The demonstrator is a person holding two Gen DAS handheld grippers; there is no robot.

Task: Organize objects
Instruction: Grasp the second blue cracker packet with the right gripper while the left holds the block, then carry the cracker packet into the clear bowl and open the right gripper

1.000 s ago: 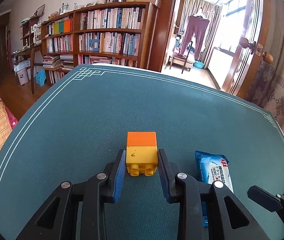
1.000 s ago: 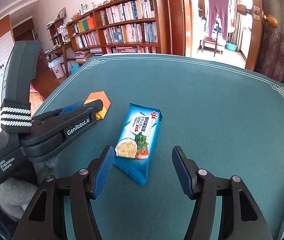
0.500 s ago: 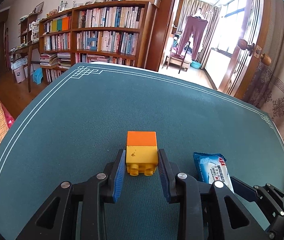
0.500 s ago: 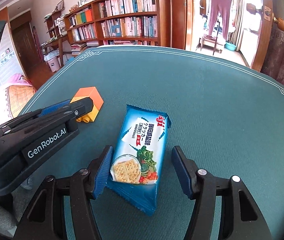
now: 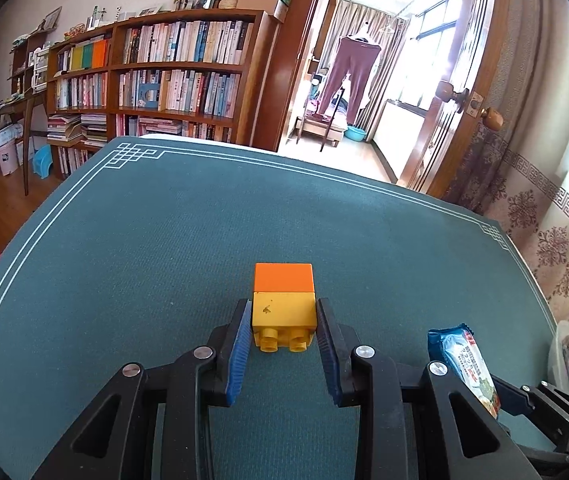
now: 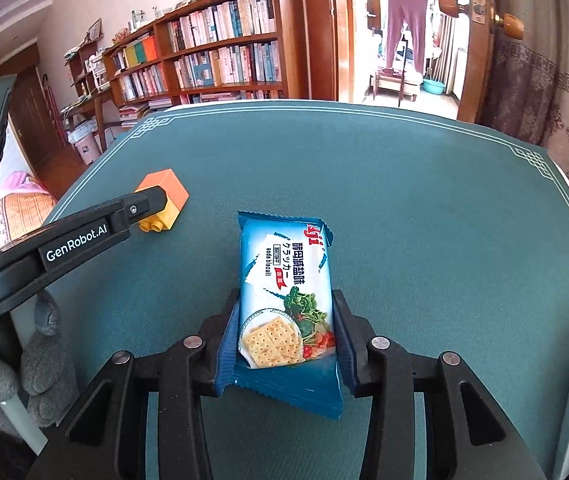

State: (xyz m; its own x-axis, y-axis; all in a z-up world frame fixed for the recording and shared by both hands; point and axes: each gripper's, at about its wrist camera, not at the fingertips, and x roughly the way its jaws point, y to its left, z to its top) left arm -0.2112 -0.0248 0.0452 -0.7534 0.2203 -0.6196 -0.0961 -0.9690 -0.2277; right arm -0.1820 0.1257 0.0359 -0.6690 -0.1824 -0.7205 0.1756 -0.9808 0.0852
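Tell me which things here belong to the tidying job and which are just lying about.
In the job:
- orange and yellow plastic toy brick block, gripped by the left gripper
- blue foil soda cracker packet, between the right gripper's just-closing jaws

Lying about:
- green table mat
- wooden bookshelf of books
- hanging purple trousers
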